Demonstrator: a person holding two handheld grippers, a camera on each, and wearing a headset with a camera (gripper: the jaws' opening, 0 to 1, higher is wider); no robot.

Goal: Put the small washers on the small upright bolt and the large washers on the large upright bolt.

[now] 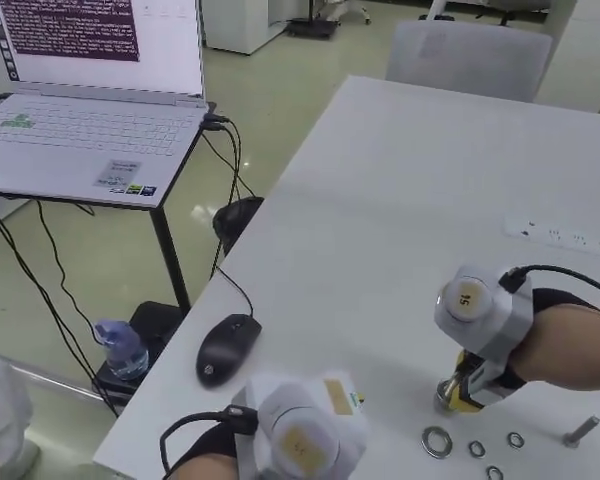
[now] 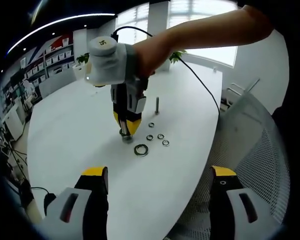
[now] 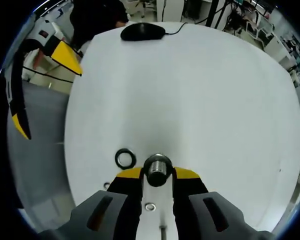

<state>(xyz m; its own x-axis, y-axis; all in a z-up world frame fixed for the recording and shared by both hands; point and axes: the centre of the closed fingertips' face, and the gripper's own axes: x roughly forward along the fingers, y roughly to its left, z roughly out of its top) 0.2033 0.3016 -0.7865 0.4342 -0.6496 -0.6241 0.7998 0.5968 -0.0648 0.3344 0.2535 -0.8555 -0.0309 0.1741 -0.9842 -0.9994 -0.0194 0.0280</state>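
White table [image 1: 400, 200] under a bright office carries all of the work close to its near edge, toward the right end. We see the large bolt [image 3: 157, 169] standing there, its head clamped between the closed jaws of the right gripper [image 2: 127, 126]. The small bolt [image 2: 157, 105] stands upright just beyond it, free of either claw. Neither bolt seems to carry a washer. The large washer [image 1: 437, 440] lies flat on the table just beside the large bolt. Four small washers [image 2: 160, 136] lie scattered between the two bolts, each apart from the others. So we judge that stacking has not begun: every ring has yet to be lifted and dropped over its post. The left gripper [image 2: 158, 175] hangs back near the same edge with its jaws wide apart and nothing between them. Farther left along that edge sits a black mouse [image 1: 227, 347], and beyond the table a laptop [image 1: 80, 130] on its stand.
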